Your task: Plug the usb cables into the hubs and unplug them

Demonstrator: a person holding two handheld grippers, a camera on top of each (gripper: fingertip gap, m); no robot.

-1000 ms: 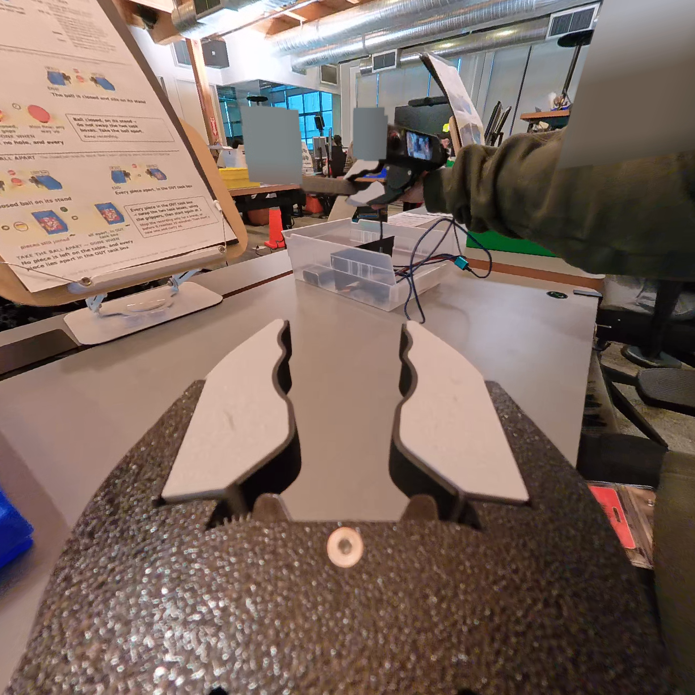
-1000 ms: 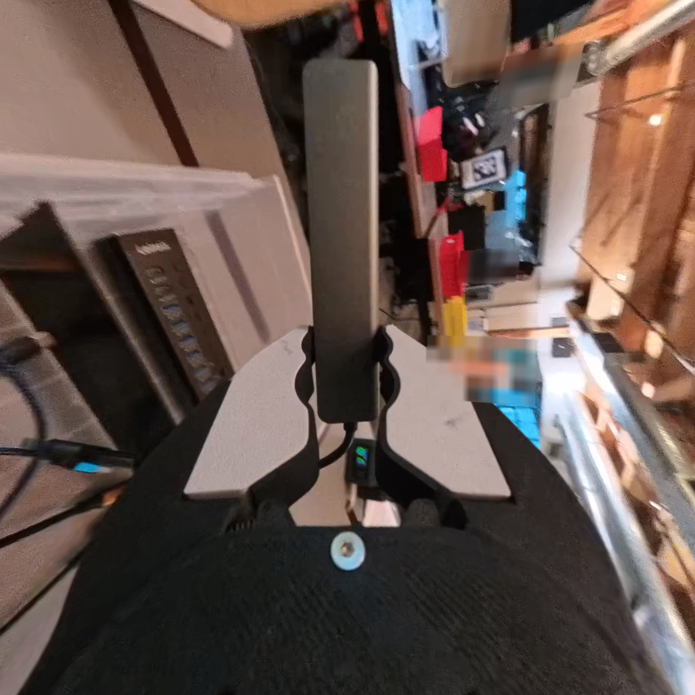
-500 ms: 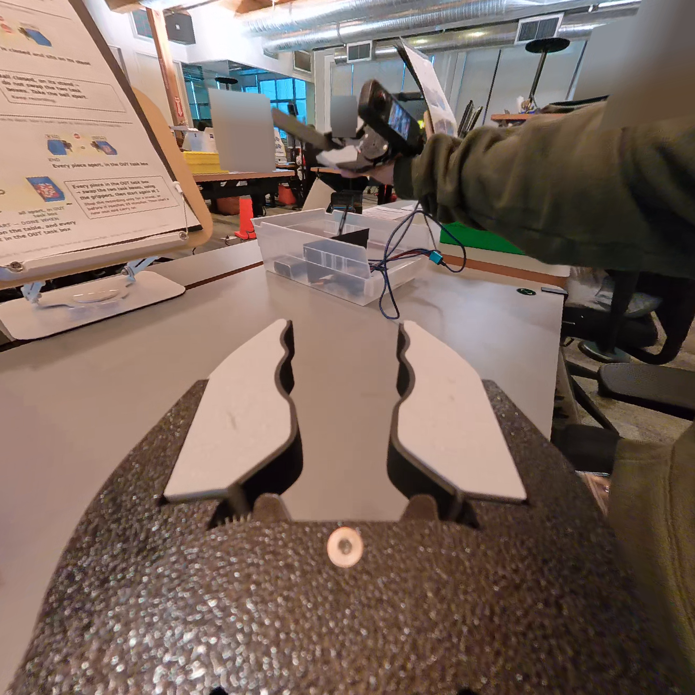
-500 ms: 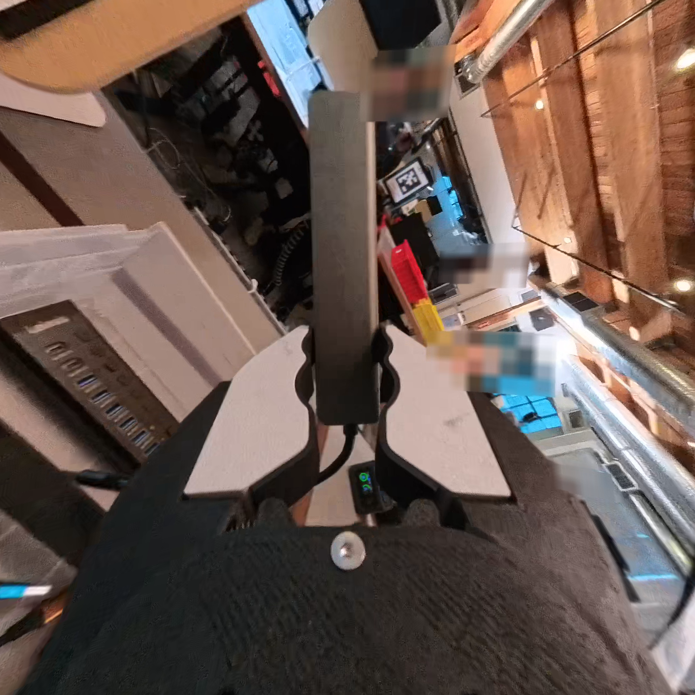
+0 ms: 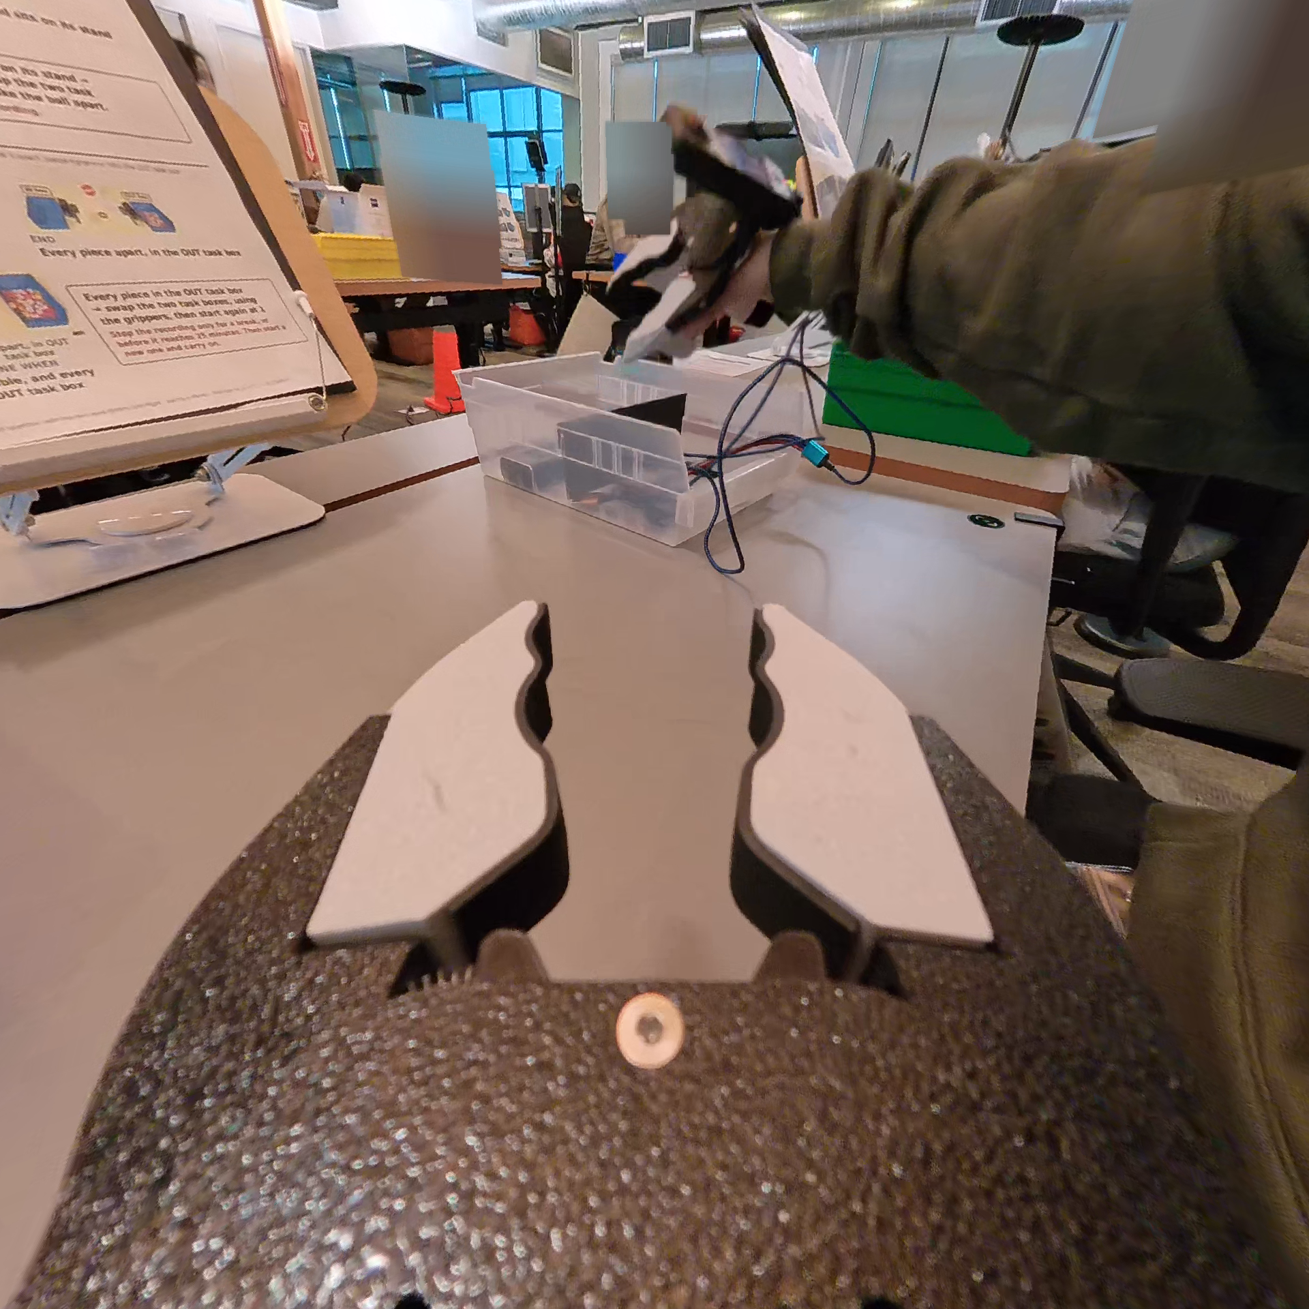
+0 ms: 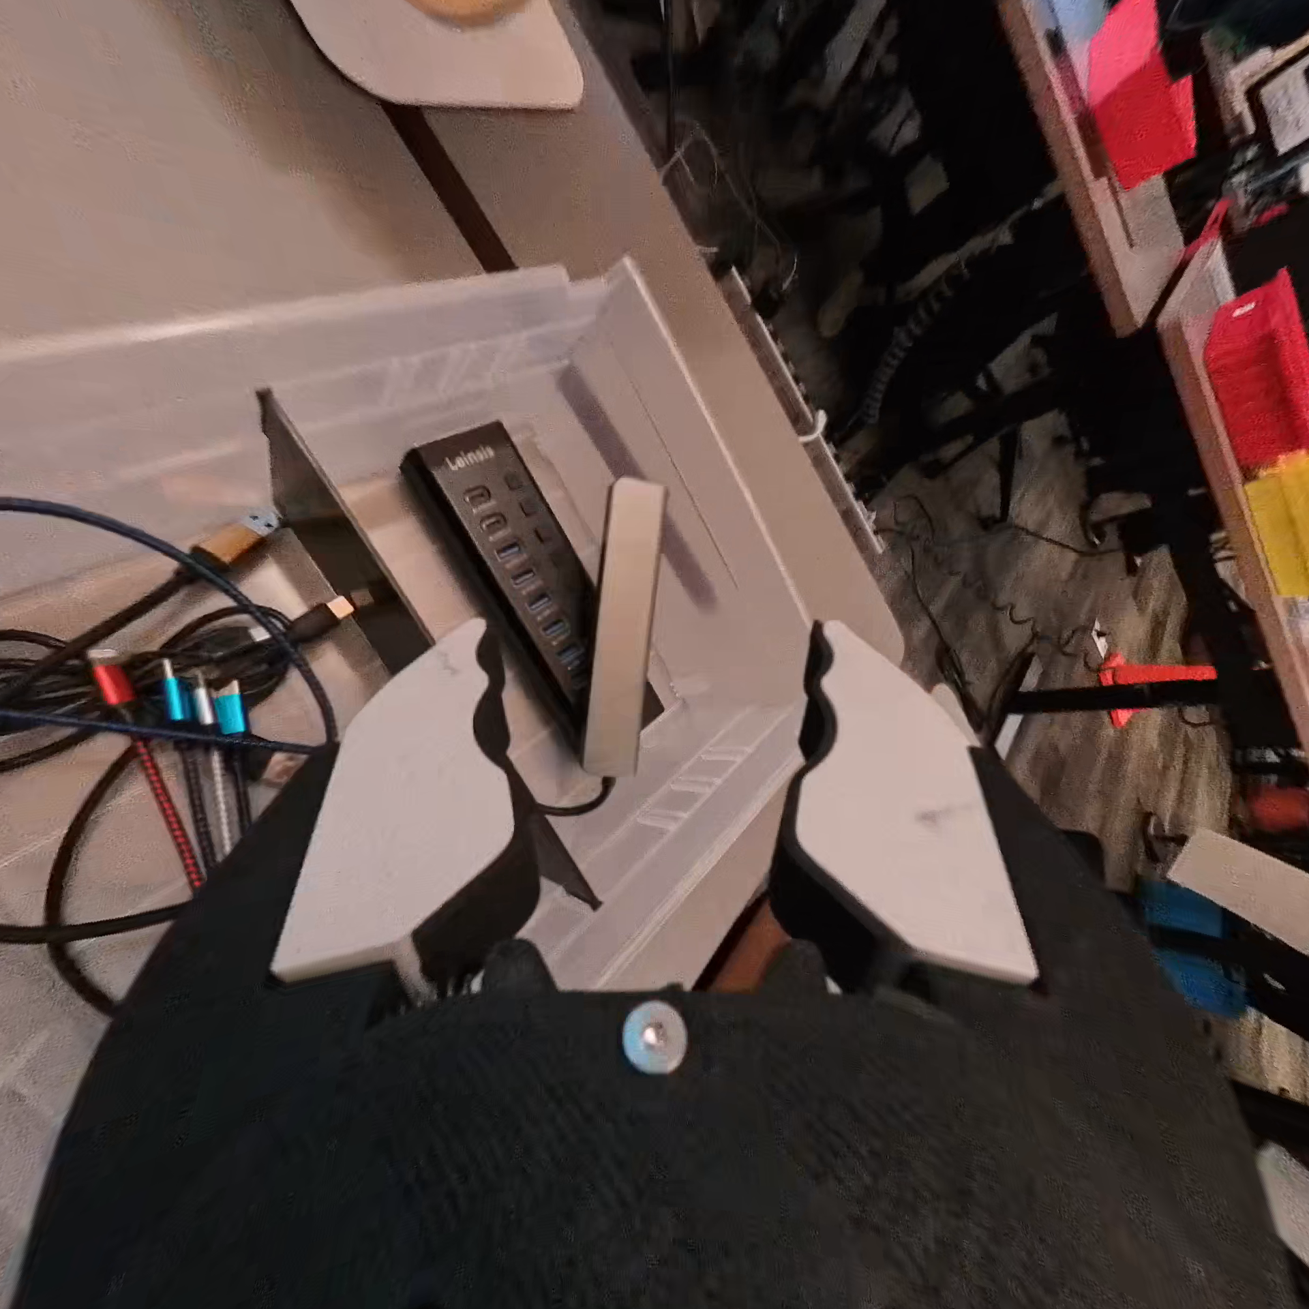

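My right gripper [image 6: 648,648] is open and empty above the clear plastic bin [image 6: 715,368]. A slim grey USB hub [image 6: 623,630] lies in the bin below it, leaning on a black multi-port hub [image 6: 510,559]. Several USB cables [image 6: 177,701] with red, blue and gold plugs lie in the bin's other compartment, behind a black divider [image 6: 319,517]. My left gripper [image 5: 648,623] is open and empty, low over the grey table [image 5: 212,673]. Its view shows the bin [image 5: 609,439] far ahead, with the right gripper [image 5: 673,312] above it and cables [image 5: 729,510] spilling over the bin's side.
A document stand [image 5: 142,283] with a printed sheet sits at the table's left. The person's green sleeve [image 5: 1027,297] reaches across from the right. Office chairs [image 5: 1204,680] stand beyond the table's right edge. Floor clutter and shelves [image 6: 1133,354] lie past the bin.
My right gripper tilted down over the bin and opened, letting go of the slim grey hub, which now lies in the bin. My left gripper stayed open and shifted its view slightly.
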